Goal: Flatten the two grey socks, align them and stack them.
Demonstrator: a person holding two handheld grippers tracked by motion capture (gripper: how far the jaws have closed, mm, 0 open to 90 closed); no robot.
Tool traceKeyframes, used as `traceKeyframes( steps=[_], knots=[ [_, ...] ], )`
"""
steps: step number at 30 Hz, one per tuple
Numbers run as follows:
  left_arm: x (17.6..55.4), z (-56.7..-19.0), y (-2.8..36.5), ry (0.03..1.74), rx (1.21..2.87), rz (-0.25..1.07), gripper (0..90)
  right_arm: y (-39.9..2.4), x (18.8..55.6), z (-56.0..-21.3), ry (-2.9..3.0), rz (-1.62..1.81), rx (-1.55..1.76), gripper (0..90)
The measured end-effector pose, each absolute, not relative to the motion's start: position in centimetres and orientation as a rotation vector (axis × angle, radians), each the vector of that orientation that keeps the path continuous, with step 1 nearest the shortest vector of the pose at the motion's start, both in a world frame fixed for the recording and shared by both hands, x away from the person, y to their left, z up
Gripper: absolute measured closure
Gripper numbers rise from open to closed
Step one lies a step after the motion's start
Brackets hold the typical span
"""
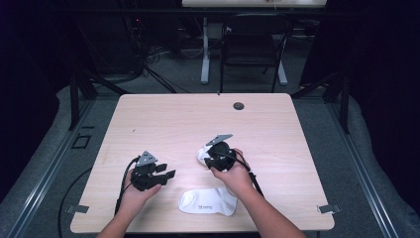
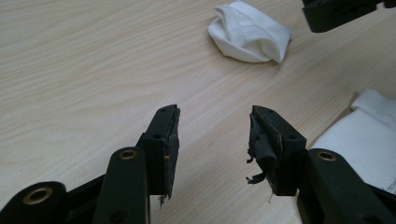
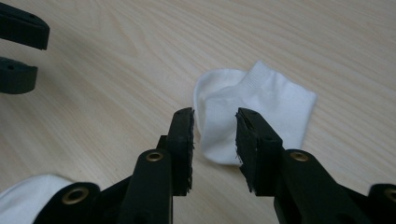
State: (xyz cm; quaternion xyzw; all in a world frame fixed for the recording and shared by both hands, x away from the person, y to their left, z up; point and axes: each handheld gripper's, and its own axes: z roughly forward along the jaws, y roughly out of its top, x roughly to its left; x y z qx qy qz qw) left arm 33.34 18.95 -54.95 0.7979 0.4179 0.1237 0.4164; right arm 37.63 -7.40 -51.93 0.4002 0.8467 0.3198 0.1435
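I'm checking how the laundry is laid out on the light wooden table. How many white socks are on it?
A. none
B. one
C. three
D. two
D: a folded white sock lies by the right gripper, and a flat white sock lies near the table's front edge.

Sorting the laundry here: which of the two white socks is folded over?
The folded sock by the right tongs; the flat sock lies spread out at the near table edge.

Fingers apart over table; folded sock beyond.
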Motion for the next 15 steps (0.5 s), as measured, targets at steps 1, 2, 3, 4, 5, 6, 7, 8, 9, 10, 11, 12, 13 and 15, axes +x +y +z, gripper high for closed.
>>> traceKeyframes(
  steps=[1,2,3,4,5,6,7,8,9,10,11,12,13,15],
  knots=[
    [33.4,-55.0,19.0,1.044,2.008,0.317,52.8,-7.1,37.9,-52.1,2.451,0.909,1.15,66.3],
    [33.3,-55.0,19.1,1.048,2.008,0.321,52.7,-6.6,38.2,-52.4,2.452,0.901,1.15,66.2],
    [33.3,-55.0,19.2,1.05,2.007,0.316,52.7,-6.3,38.4,-52.5,2.465,0.886,1.147,66.2],
    [33.3,-55.0,19.3,1.05,2.007,0.312,52.7,-6.0,38.5,-52.7,2.467,0.881,1.141,66.0],
    [33.3,-55.0,19.3,1.05,2.002,0.315,52.7,-5.7,38.6,-52.9,2.474,0.865,1.135,65.6],
    [33.4,-55.1,19.3,1.051,2.002,0.317,52.7,-5.3,38.8,-53.2,2.471,0.856,1.131,65.0],
    [33.4,-55.1,19.4,1.052,2.006,0.316,52.6,-5.1,38.9,-53.4,2.482,0.812,1.104,64.1],
    [33.3,-55.2,19.4,1.062,2.0,0.311,52.6,-4.8,39.0,-53.5,2.482,0.78,1.087,62.7],
    [33.3,-55.2,19.4,1.062,2.0,0.311,52.6,-4.6,39.2,-53.7,2.478,0.764,1.073,61.5],
    [33.4,-55.2,19.4,1.057,2.005,0.311,52.6,-4.4,39.3,-53.9,2.48,0.751,1.065,61.7],
    [33.4,-55.2,19.4,1.057,2.005,0.311,52.6,-4.4,39.3,-53.9,2.48,0.751,1.065,61.7],
    [33.3,-55.3,19.4,1.061,2.001,0.306,52.6,-4.2,39.5,-54.2,2.475,0.733,1.063,64.1],
    [33.3,-55.3,19.4,1.061,2.001,0.306,52.6,-4.2,39.5,-54.2,2.475,0.733,1.063,64.1],
    [33.3,-55.3,19.4,1.061,1.998,0.306,52.6,-4.1,39.6,-54.4,2.473,0.702,1.053,68.6]
  ],
)
